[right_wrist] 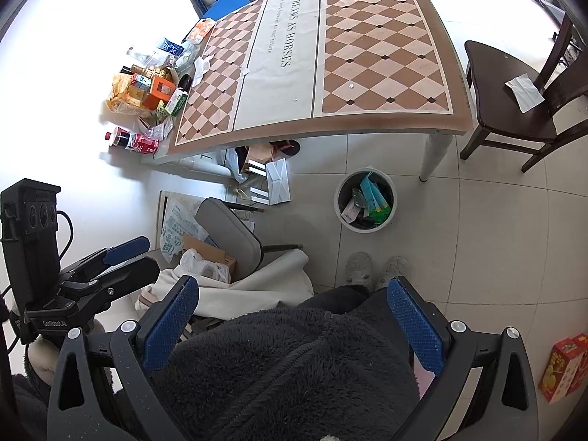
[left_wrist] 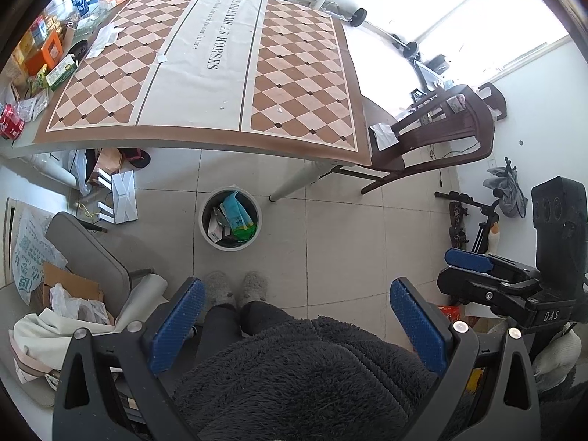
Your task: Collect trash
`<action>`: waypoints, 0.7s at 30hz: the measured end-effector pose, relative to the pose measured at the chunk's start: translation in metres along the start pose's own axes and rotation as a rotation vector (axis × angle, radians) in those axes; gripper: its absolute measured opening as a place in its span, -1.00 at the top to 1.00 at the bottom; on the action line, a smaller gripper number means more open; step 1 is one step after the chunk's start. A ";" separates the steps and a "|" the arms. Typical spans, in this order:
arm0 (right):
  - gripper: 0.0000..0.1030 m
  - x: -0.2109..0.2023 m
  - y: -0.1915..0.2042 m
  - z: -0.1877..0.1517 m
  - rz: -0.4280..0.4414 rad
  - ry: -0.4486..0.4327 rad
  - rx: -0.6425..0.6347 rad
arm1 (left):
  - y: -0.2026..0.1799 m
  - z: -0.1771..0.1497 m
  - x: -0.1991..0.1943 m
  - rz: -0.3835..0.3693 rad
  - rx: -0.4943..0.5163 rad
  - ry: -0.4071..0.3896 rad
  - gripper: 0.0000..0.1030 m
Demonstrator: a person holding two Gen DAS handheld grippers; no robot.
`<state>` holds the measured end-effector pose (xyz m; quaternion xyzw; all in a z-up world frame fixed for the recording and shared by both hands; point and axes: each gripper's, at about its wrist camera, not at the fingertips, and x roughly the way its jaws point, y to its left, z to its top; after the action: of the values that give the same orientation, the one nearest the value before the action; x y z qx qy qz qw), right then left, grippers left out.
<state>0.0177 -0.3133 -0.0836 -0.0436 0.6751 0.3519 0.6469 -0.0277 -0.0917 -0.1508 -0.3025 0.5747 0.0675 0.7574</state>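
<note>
Left gripper [left_wrist: 296, 325]: jaws spread wide, nothing held. Trash pile [left_wrist: 44, 58] lies far ahead and hard left of it, at the table's [left_wrist: 205, 125] left edge; crumpled paper [left_wrist: 104, 38] beside it, long axis running away from the tongs. Bin [left_wrist: 229, 220] straight ahead on the floor. Right gripper [right_wrist: 294, 325]: also spread, empty; pile [right_wrist: 147, 95] further off to its left. Left arm looks nearer, though fisheye distortion makes that uncertain.

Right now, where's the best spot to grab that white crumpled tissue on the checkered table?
Probably pinch the white crumpled tissue at its raised, bunched middle, coming straight down from above. It lies flat on the checkered tablecloth, so its thin edges offer little to catch.
</note>
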 end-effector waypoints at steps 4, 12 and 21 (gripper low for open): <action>-1.00 0.000 0.001 -0.001 -0.001 -0.002 0.002 | -0.004 0.000 0.001 0.000 0.003 0.001 -1.00; -1.00 -0.002 -0.002 -0.002 0.002 -0.002 -0.003 | -0.005 -0.001 -0.001 -0.001 0.005 -0.002 -1.00; -1.00 -0.003 -0.004 -0.001 0.003 -0.002 -0.004 | -0.009 -0.002 -0.003 -0.002 0.012 -0.004 -1.00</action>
<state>0.0195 -0.3178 -0.0824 -0.0436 0.6738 0.3545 0.6469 -0.0259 -0.0992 -0.1449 -0.2983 0.5733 0.0640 0.7605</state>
